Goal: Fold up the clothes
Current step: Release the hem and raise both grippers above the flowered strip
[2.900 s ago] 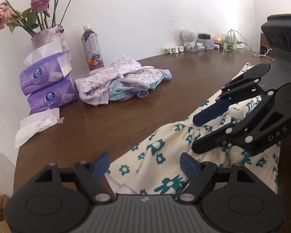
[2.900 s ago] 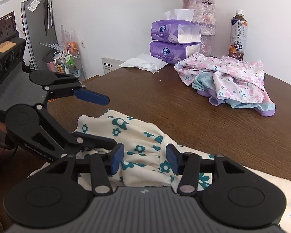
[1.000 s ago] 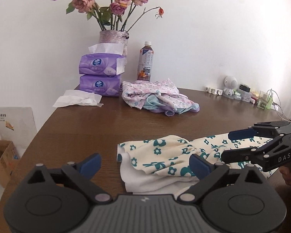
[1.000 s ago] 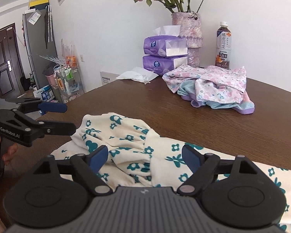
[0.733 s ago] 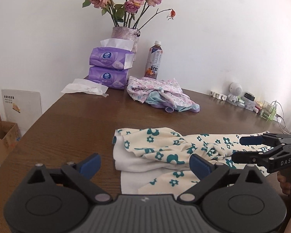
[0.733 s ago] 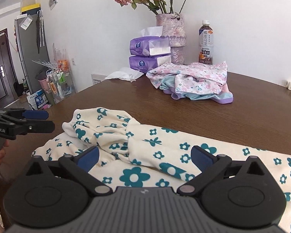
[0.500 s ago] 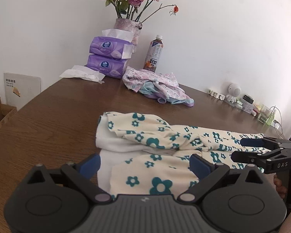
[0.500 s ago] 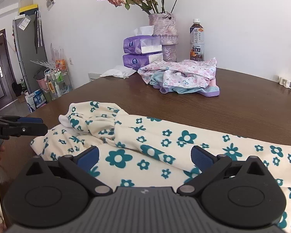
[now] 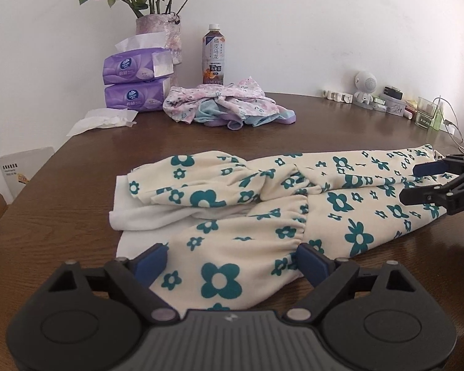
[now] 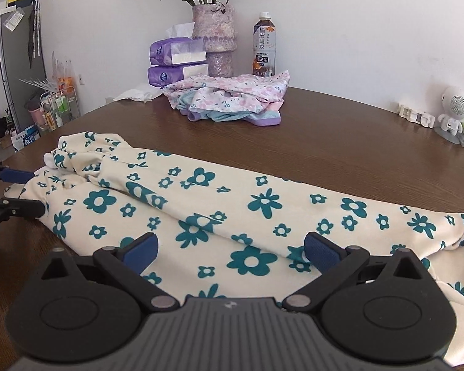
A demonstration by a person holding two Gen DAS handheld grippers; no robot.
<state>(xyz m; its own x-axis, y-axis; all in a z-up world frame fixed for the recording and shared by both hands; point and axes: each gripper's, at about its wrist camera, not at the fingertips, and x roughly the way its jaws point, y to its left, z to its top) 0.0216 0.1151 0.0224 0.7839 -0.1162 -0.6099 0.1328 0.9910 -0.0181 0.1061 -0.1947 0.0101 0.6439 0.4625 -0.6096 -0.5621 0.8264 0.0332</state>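
Left claw [image 9: 232,262] stands wide with its jaws closing; cloth lies between the blue pads, not pressed by them, nothing held. Right claw [image 10: 230,252] stands fully wide, cloth between and beneath its pads, no grip seen. Cream garment with teal flowers [image 9: 281,198] lies stretched lengthways along the near edge of the bench [image 9: 62,204], part folded, a gathered sleeve doubled over its middle; a white inner layer shows at its left end. From the left wrist view the right claw sits at the garment's right end; from the right wrist view the left claw sits at its left end. Middle of the bench beyond the garment is bare wood. Toward the far edge, a crumpled heap of pink and blue floral clothes [image 9: 225,106] lies well apart from the cream garment. A loose tissue [image 9: 103,120] lies near the far left corner. Two purple tissue packs [image 9: 136,80] stand stacked just behind it, beside a vase of roses [image 9: 162,35] and a bottle of tea [image 9: 214,57]. A small white robot figure [image 9: 365,88] and assorted small items line the far right edge
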